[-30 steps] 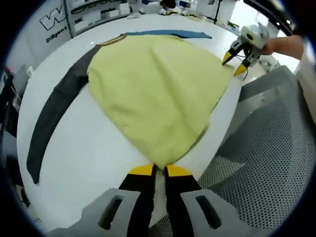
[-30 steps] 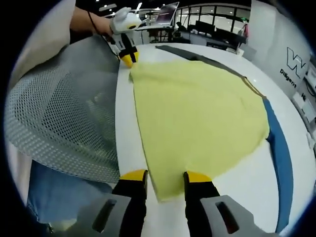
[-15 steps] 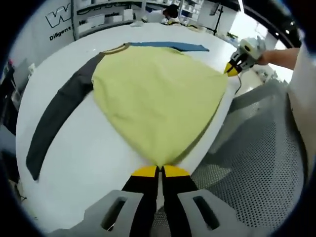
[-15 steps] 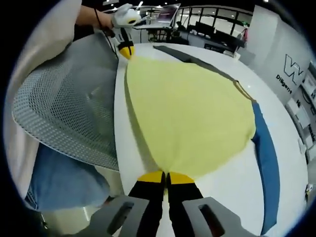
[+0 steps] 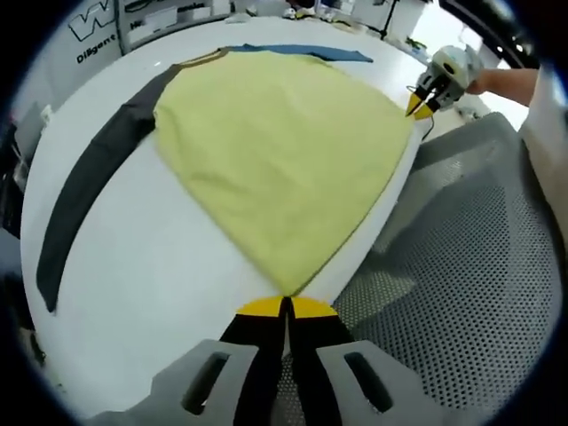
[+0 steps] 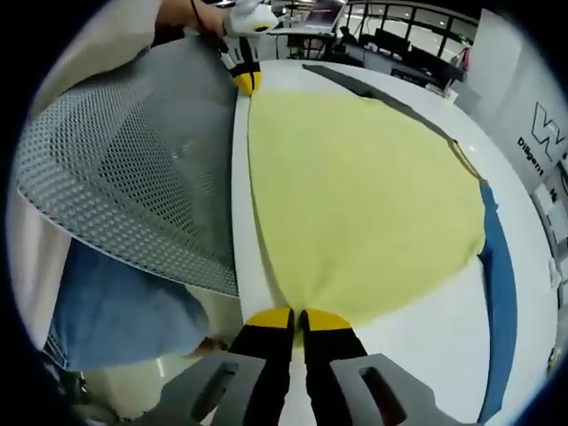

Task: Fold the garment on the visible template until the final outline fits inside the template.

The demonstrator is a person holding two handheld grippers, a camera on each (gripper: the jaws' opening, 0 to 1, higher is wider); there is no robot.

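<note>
Flanking the garment (image 5: pixel 275 151), a mesh chair (image 5: pixel 461 266) crowds the table (image 5: pixel 151 275).

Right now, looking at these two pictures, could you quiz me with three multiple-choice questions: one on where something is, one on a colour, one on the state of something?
1. Where does the yellow shirt lie?
A. On the white table
B. Over the mesh chair back
C. On the floor

2. What colours are the shirt's two sleeves?
A. Both yellow
B. Dark grey sleeve and blue sleeve
C. Red and green

3. How do the jaws of the left gripper and the right gripper stand?
A. Both wide open
B. One open, one shut
C. Both shut on the shirt's hem corners

Answers:
1 A, it is spread flat on the tabletop.
2 B, one of each runs out from the shoulders.
3 C, yellow cloth is pinched between each pair of closed tips.
</note>
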